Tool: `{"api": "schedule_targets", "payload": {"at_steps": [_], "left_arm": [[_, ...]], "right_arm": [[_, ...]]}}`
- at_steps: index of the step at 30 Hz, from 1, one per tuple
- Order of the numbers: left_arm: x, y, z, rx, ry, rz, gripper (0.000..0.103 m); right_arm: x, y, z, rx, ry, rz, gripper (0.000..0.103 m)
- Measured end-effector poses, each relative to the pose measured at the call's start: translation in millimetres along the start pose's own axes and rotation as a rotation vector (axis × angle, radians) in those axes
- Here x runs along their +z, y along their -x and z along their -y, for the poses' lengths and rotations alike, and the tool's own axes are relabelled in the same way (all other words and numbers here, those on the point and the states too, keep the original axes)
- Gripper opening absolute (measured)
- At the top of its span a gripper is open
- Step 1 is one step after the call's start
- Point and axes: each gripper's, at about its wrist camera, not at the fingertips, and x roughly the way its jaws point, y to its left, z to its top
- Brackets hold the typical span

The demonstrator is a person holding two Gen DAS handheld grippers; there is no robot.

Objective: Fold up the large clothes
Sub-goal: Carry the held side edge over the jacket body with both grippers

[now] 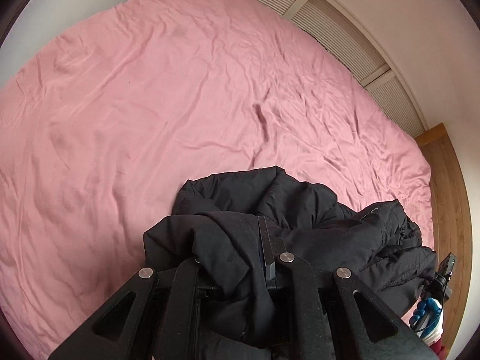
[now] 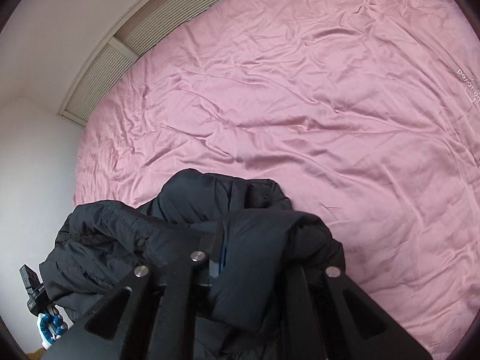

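Observation:
A black padded jacket (image 1: 300, 210) hangs bunched above a bed with a pink sheet (image 1: 150, 105). My left gripper (image 1: 261, 240) is shut on a fold of the jacket, which drapes over its fingers. In the right wrist view, my right gripper (image 2: 220, 240) is shut on another fold of the same jacket (image 2: 186, 198), and cloth covers its right finger. The jacket stretches between the two grippers. The right gripper with a gloved hand shows at the far right of the left wrist view (image 1: 441, 279). The left gripper shows at the lower left of the right wrist view (image 2: 33, 288).
The wrinkled pink sheet (image 2: 300, 105) covers the whole bed. A slatted beige panel (image 1: 345, 30) and a white wall run along the bed's far side. A wooden floor (image 1: 447, 180) lies beside the bed at the right of the left wrist view.

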Motion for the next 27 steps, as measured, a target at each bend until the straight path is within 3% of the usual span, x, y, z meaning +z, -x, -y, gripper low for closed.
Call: {"api": "schedule_targets", "payload": {"at_steps": [5, 11, 18, 20, 23, 25, 27], "left_arm": [[8.9, -45.2, -11.6, 0.024, 0.027, -0.03, 0.017], [14.2, -79.4, -17.7, 0.04, 0.068, -0.047, 0.018], [14.4, -80.4, -17.6, 0.034, 0.074, -0.052, 0.018], [14.3, -71.7, -18.8, -0.001, 0.086, -0.04, 0.025], [16.5, -51.8, -22.3, -0.085, 0.124, -0.004, 0.042], [20.7, -37.5, -25.8, -0.144, 0.169, 0.02, 0.048], [25.1, -25.2, -26.4, -0.194, 0.206, 0.035, 0.053]], "right_arm": [[8.8, -51.8, 5.9, -0.058, -0.018, -0.042, 0.011], [15.1, -82.7, 11.7, -0.076, -0.049, -0.059, 0.01], [18.9, -89.0, 10.2, -0.082, -0.074, -0.073, 0.015], [19.3, -85.6, 9.4, -0.075, -0.063, -0.082, 0.017], [20.6, -75.1, 9.5, -0.044, -0.072, -0.083, 0.026], [23.1, -65.5, 10.6, -0.001, -0.102, -0.074, 0.04], [26.0, -52.0, 9.8, 0.042, -0.139, -0.043, 0.062]]}}
